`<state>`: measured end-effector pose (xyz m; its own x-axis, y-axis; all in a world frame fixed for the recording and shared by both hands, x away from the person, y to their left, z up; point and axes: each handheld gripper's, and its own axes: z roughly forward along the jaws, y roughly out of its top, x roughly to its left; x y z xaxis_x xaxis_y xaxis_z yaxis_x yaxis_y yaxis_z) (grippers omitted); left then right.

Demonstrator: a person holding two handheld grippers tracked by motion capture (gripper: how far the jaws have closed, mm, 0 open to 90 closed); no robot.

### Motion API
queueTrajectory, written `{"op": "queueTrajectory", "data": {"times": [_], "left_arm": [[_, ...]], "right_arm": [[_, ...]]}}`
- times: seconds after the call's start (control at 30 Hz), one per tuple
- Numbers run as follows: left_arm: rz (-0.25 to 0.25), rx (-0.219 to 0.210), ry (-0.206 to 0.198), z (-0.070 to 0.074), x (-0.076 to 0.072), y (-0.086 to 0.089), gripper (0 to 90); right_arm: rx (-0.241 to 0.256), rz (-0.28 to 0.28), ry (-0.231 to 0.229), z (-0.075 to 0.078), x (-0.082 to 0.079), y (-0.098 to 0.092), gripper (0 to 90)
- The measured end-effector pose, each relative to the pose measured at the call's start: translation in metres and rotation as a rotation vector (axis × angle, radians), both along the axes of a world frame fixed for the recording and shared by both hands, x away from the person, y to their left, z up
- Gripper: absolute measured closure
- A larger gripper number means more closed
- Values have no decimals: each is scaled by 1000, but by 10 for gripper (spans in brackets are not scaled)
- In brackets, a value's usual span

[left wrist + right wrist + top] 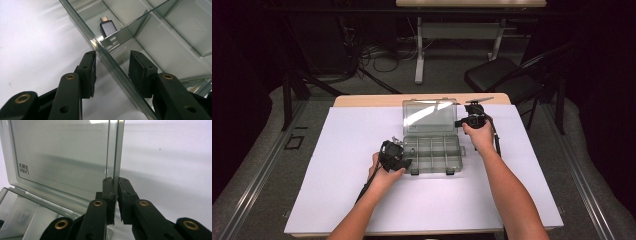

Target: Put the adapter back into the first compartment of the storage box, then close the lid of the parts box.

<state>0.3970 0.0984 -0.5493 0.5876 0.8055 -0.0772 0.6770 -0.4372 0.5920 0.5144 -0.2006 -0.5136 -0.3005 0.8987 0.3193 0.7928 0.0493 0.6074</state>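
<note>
Black jaws of the left gripper [112, 72] stand apart astride the organizer box [432, 155] wall, while the right gripper [116, 195] is clamped on the raised lid [62, 157] edge.

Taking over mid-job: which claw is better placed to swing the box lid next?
Right. The right claw is shut on the lid edge; the left claw is open, straddling the box wall.
</note>
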Motion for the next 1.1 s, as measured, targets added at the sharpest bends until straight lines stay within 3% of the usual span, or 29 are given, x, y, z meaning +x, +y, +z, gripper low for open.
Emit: {"op": "queueTrajectory", "data": {"times": [0.17, 0.3, 0.77, 0.93, 1.1], "left_arm": [[0, 0, -1, 0, 0, 0, 574], [2, -2, 0, 0, 0, 0, 575], [4, -4, 8, 1, 1, 1, 580], [9, -15, 17, 1, 2, 1, 584], [13, -41, 27, 5, 3, 6, 533]], "right_arm": [[6, 13, -38, -3, -2, -2, 852], [7, 1, -29, -2, -4, -2, 852], [20, -32, -66, -4, -9, 0, 854], [26, -42, -83, -5, -12, 0, 856], [26, -48, -95, -6, -13, 1, 856]]}}
